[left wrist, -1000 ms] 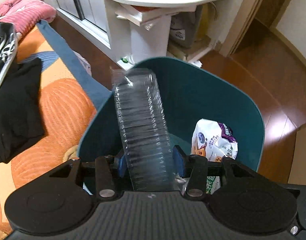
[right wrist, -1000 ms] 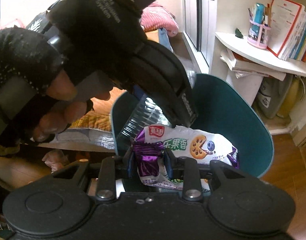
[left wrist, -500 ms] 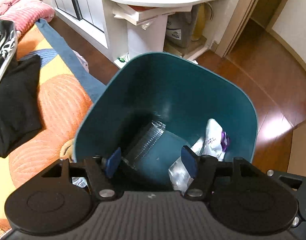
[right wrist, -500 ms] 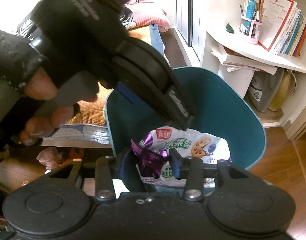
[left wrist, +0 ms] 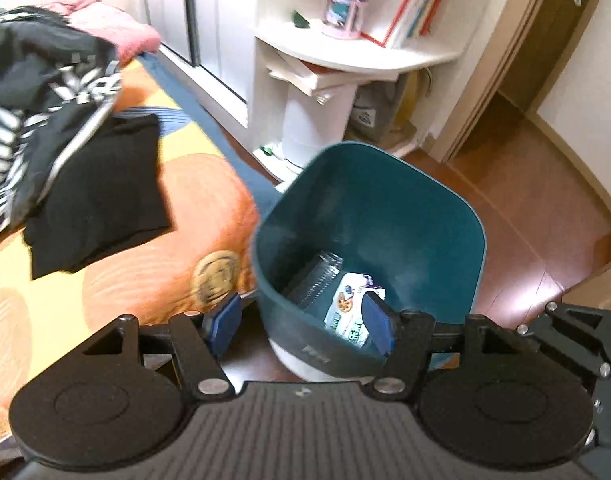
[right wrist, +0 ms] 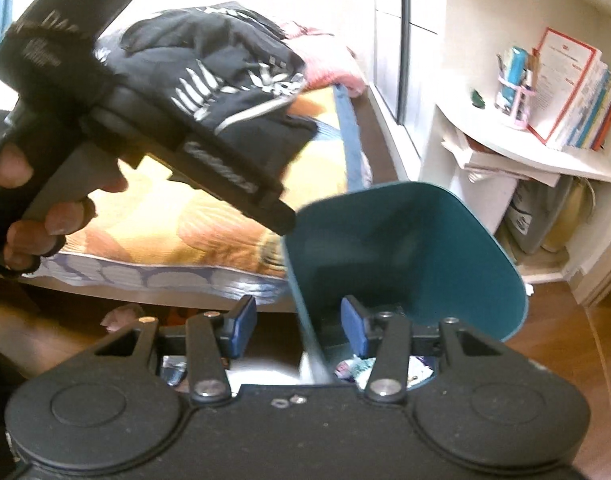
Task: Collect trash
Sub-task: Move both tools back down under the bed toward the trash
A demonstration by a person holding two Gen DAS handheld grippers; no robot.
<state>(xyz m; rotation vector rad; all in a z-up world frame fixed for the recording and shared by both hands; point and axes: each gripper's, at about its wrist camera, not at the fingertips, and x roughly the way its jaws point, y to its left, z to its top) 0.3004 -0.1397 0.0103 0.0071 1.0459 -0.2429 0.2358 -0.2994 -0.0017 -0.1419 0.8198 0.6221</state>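
A teal trash bin (left wrist: 385,200) stands on the floor beside the bed. A clear plastic bottle (left wrist: 315,280) and a white snack packet (left wrist: 347,308) lie at its bottom. My left gripper (left wrist: 301,324) hangs open above the bin's near rim, with nothing between its blue pads. In the right wrist view the bin (right wrist: 405,240) is below and ahead. My right gripper (right wrist: 299,324) straddles the bin's near rim; its jaws are opening and hold nothing. The packet (right wrist: 353,368) shows just past its right finger. A hand holds the left gripper (right wrist: 279,218) at the upper left.
A bed with an orange cover (left wrist: 145,240) and black clothes (left wrist: 93,192) lies left of the bin. A white corner shelf (left wrist: 345,56) with books and a pen cup stands behind it. Wooden floor (left wrist: 545,220) runs right toward a doorway.
The left gripper let go of the bottle and the right let go of the snack packet. Both now lie in the bin. Both grippers opened and drew up and back.
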